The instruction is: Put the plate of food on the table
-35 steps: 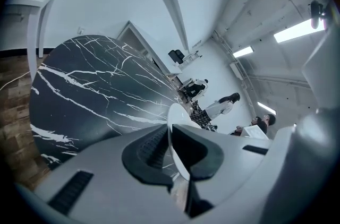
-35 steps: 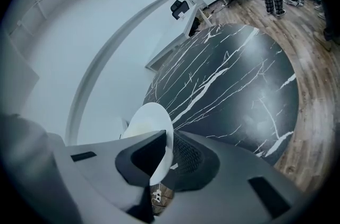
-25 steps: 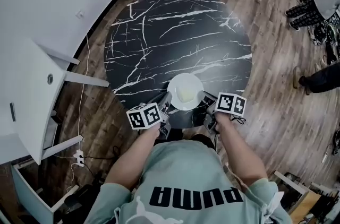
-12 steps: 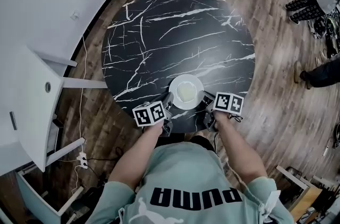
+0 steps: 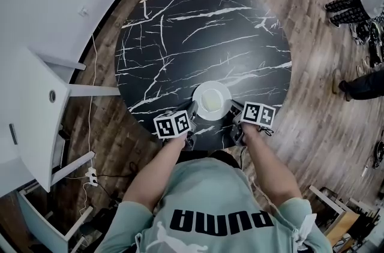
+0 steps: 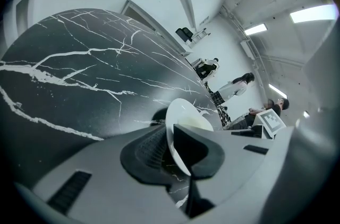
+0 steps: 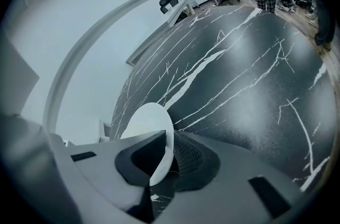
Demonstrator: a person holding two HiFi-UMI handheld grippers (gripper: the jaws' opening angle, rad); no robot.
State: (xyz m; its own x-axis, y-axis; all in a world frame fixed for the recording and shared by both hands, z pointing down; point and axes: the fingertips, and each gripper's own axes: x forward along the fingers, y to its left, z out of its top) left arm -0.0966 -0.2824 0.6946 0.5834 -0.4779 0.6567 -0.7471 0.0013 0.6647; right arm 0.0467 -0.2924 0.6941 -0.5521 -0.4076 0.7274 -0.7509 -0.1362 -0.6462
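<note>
a white plate [image 5: 211,92] lies low centre in the head view, over the near edge of the round black marble table [image 5: 198,30]. the plate carries one pale yellowish portion of food [image 5: 210,104] at its middle. the left gripper [image 5: 192,110] is closed on the plate's left rim, which is pinched between its two jaws. the right gripper [image 5: 233,109] is clamped on the opposite rim in the same way. whether the plate's underside touches the table cannot be determined.
</note>
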